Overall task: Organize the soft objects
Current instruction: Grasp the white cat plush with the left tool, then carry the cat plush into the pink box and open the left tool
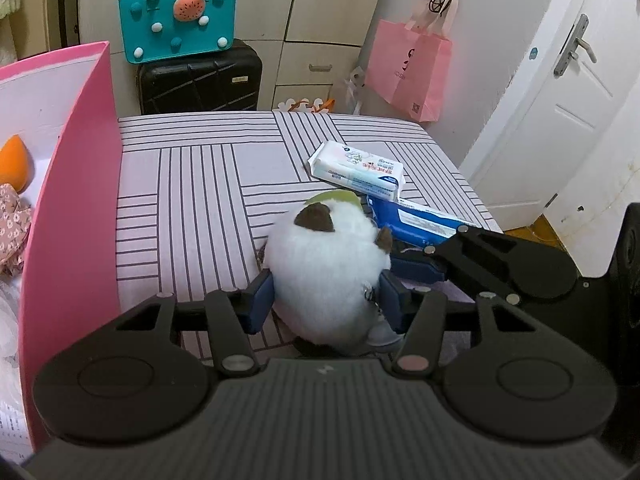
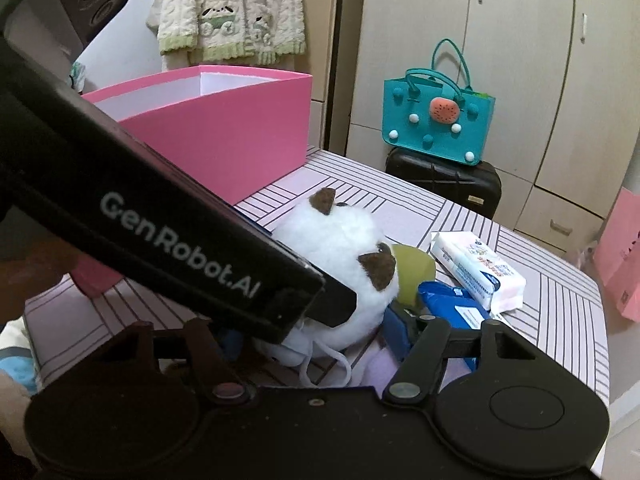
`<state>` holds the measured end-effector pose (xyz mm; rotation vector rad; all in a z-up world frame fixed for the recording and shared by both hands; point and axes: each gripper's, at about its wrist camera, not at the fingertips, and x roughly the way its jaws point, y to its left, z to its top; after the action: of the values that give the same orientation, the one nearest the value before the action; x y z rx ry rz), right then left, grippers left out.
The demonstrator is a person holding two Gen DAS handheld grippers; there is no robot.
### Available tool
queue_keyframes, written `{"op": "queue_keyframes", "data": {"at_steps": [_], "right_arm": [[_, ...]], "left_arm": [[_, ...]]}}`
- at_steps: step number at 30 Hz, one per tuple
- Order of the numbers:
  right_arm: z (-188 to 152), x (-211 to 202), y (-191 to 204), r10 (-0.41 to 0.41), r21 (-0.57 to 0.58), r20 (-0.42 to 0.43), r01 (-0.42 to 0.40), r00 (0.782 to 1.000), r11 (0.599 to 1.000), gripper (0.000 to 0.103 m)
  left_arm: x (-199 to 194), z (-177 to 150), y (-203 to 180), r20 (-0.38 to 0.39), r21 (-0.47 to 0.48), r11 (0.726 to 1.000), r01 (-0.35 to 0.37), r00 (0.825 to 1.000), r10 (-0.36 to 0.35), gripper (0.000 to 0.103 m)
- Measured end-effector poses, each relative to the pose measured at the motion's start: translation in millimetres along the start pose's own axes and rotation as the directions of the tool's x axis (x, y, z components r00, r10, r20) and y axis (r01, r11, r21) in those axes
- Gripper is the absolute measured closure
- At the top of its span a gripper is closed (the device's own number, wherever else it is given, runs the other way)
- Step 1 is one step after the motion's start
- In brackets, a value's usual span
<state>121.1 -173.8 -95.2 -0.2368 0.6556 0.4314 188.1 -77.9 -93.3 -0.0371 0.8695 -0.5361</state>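
Observation:
A white plush toy [image 1: 324,264] with brown ears sits on the striped table. My left gripper [image 1: 326,300] has its blue pads on both sides of the plush and is shut on it. The plush also shows in the right wrist view [image 2: 340,256]. My right gripper [image 2: 316,340] is close behind the plush; its left finger is hidden by the left gripper's body, so its state is unclear. A pink box [image 1: 76,184] stands at the left with an orange sponge [image 1: 14,162] and floral cloth inside. A white tissue pack [image 1: 358,170] and a blue pack [image 1: 416,222] lie beyond the plush.
A green round object [image 2: 414,276] lies against the plush. A teal bag [image 1: 178,20] on a black suitcase [image 1: 200,78] stands behind the table. A pink paper bag [image 1: 408,68] hangs at the right by a white door [image 1: 560,92].

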Motion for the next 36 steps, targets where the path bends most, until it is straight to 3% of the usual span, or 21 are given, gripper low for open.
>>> {"op": "queue_keyframes", "data": {"at_steps": [15,22,29,36], "right_arm": [[9,-33,15,-0.009,0.016,0.018,0.009,1.0,1.0,0.033],[20,-52,32,-0.006,0.013,0.008,0.006,1.0,1.0,0.033],[40,-73,54,0.007,-0.027,-0.015,-0.007,1.0,1.0,0.033],[78,-86,79,0.017,-0.108,-0.002,-0.017,1.0,0.994,0.033]], "left_arm": [[-38,-10,-3,0.021,-0.045,0.998,0.047,0.999,-0.046,0.049],[-66,-14,-4,0.017,-0.025,0.998,0.065,0.998,-0.065,0.049],[-101,-11,9,-0.018,-0.018,0.993,0.12,0.993,-0.12,0.049],[-146,-2,25,0.022,0.004,0.992,0.129,0.991,-0.129,0.049]]}}
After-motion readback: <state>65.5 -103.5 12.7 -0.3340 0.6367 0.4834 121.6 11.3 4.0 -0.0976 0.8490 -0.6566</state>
